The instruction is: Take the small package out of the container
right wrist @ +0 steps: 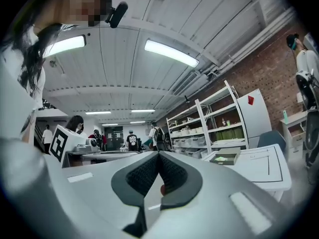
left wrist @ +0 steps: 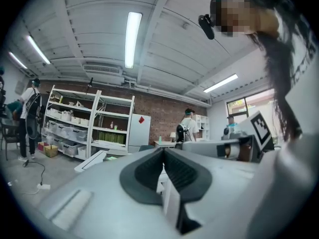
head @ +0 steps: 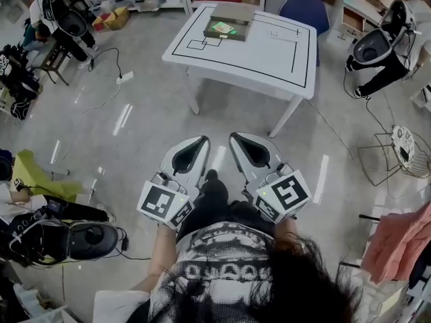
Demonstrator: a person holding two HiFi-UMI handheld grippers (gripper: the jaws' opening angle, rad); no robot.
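Approach is the step in hand, by my judgement, since both claws are well apart from the table.

Head view: the left gripper [head: 196, 149] and the right gripper [head: 242, 145] are held level, side by side, on the near side of the table [head: 269, 59], with open floor between. Each claw is closed and carries nothing. The container [head: 241, 15] stands on the far left corner of the table, and the small package [head: 222, 27], green, lies inside it. To do this well, I would walk up to the table first and open one claw only when it is above the container. Then I would come down from the top, so that the jaws do not push the container wall. From this far I cannot tell the thickness of the package or how it lies.

Left gripper view: the jaws of the left gripper [left wrist: 163, 156] are pressed together with nothing between. Only a strip of the table [left wrist: 90, 161] shows to the left of them. The container on it is mostly covered by the gripper body, and the package cannot be made out.

Right gripper view: the right gripper [right wrist: 158, 158] is fully closed and empty. A small reddish spot [right wrist: 163, 189] behind the pads is too small to name. The table [right wrist: 259, 166] is ahead to the right, and the container [right wrist: 225, 156] sits on it, but its inside is nearly hidden at this low angle
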